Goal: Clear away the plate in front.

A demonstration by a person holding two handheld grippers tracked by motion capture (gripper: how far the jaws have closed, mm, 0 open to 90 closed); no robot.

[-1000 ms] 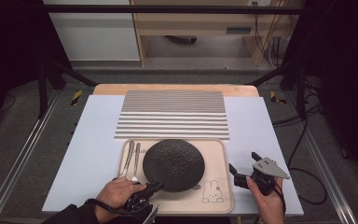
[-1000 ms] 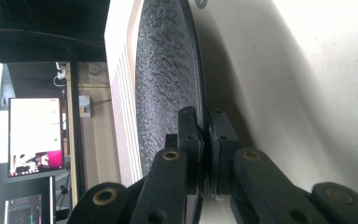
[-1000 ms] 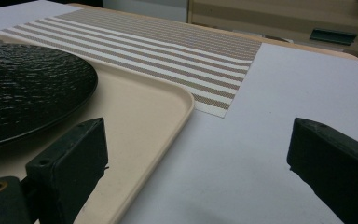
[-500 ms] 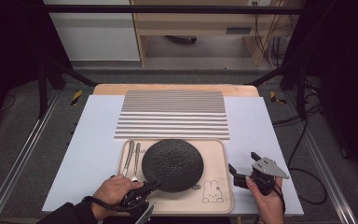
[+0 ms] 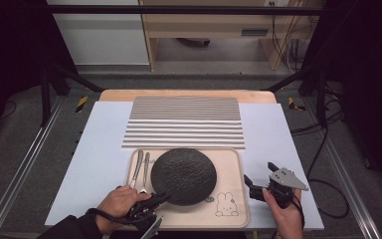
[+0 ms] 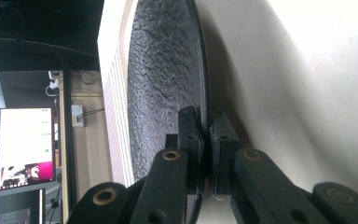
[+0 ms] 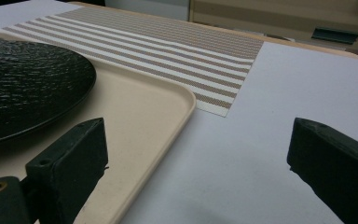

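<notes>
A: So, the left hand-held gripper (image 5: 163, 198) is pinching the near rim of the black plate (image 5: 184, 175), with its jaws closed down tight on the edge, as the left gripper view is showing.

B: Right, and the plate is sitting on the beige tray (image 5: 231, 159), just beside the two pieces of cutlery (image 5: 140, 169) at the tray's left.

A: Is it lifting yet?

B: Hard to say; the near edge is possibly rising slightly, but the angle is making that unclear.

A: What about the right hand-held gripper (image 5: 258, 185)?

B: It is hovering off the tray's right edge over the white tabletop (image 5: 104, 144), jaws spread wide and gripping nothing.

A: How should the person be handling this?

B: I'd judge they should be keeping the pinch deep on the rim, raising the plate level and slowly, and clearing the cutlery while carrying it toward the striped placemat (image 5: 184, 122).
</notes>
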